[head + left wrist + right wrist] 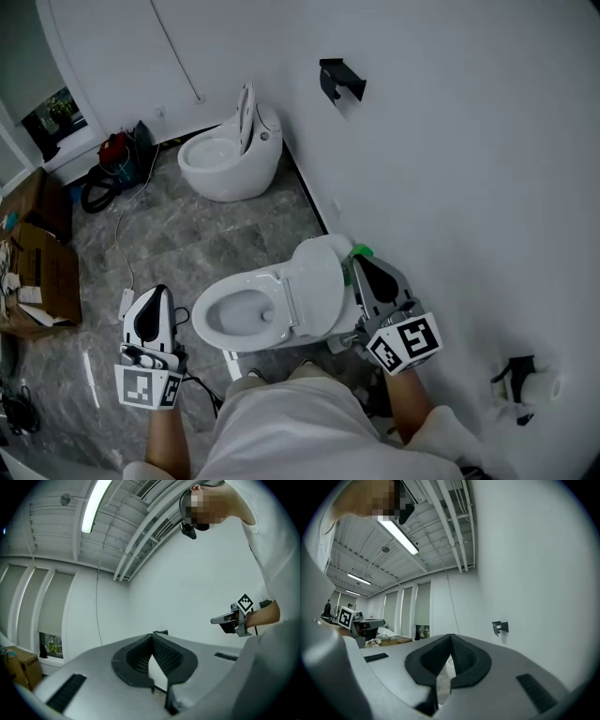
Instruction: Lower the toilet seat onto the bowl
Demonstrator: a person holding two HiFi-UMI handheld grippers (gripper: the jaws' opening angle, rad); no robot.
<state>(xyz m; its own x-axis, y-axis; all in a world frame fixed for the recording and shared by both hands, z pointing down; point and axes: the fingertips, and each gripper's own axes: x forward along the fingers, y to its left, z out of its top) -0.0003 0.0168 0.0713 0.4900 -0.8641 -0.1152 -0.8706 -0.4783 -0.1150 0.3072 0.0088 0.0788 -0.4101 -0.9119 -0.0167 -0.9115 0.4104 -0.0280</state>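
Note:
The near white toilet (246, 317) stands just ahead of my knees in the head view. A white ring lies flat round its bowl opening. Behind that ring a white lid (319, 281) leans back toward the wall. My right gripper (361, 261) is shut and empty, its tips beside the lid's right edge, next to a green object (361, 251). Left of the bowl and apart from it, my left gripper (156, 294) is shut and holds nothing. Both gripper views look up at wall and ceiling, with the left gripper's (152, 635) and the right gripper's (450, 636) jaws closed together.
A second white toilet (230, 155) with its seat raised stands further back along the wall. Cardboard boxes (42, 272) and a red machine (114, 150) sit at the left, with a cable (122, 246) across the grey floor. Black holders (339, 82) hang on the right wall.

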